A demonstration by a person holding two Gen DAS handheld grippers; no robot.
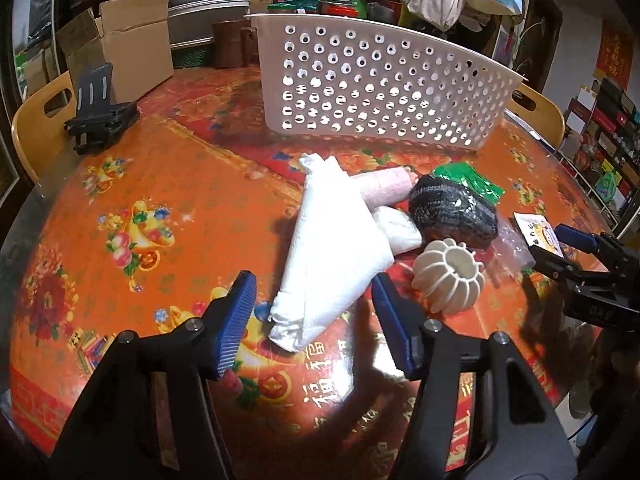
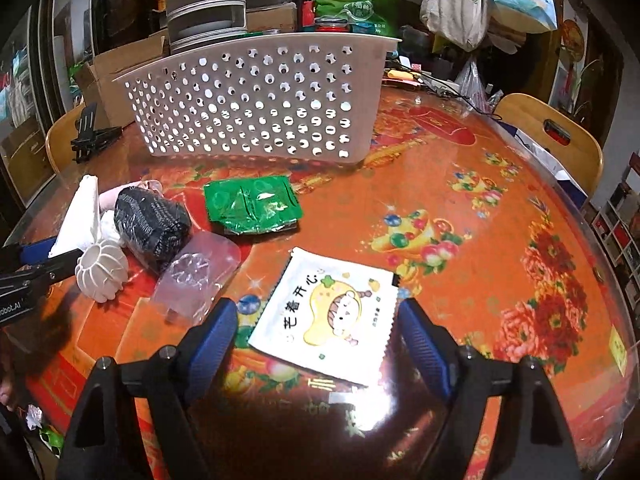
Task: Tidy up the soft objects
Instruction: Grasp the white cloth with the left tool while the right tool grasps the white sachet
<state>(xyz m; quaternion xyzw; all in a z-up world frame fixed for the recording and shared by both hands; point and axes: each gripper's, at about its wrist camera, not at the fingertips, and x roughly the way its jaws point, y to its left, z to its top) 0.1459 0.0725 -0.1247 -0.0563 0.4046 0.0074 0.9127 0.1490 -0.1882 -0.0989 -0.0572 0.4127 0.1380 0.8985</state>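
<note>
A folded white cloth (image 1: 328,256) lies on the red table, its near end between the open jaws of my left gripper (image 1: 314,300). Behind it lie a pink roll (image 1: 386,188), a white bundle (image 1: 398,228), a black knitted bundle (image 1: 452,212) and a green packet (image 1: 470,180). A white ribbed ball (image 1: 448,276) sits to the right. My right gripper (image 2: 318,334) is open around the near part of a white cartoon sachet (image 2: 328,316). A white perforated basket (image 1: 384,84) stands behind; it also shows in the right wrist view (image 2: 256,104).
A clear plastic tray (image 2: 196,276) lies left of the sachet. A black stand (image 1: 100,116) and a cardboard box (image 1: 128,48) are at the far left. Wooden chairs (image 2: 556,136) ring the round table (image 1: 160,200). Clutter fills the back.
</note>
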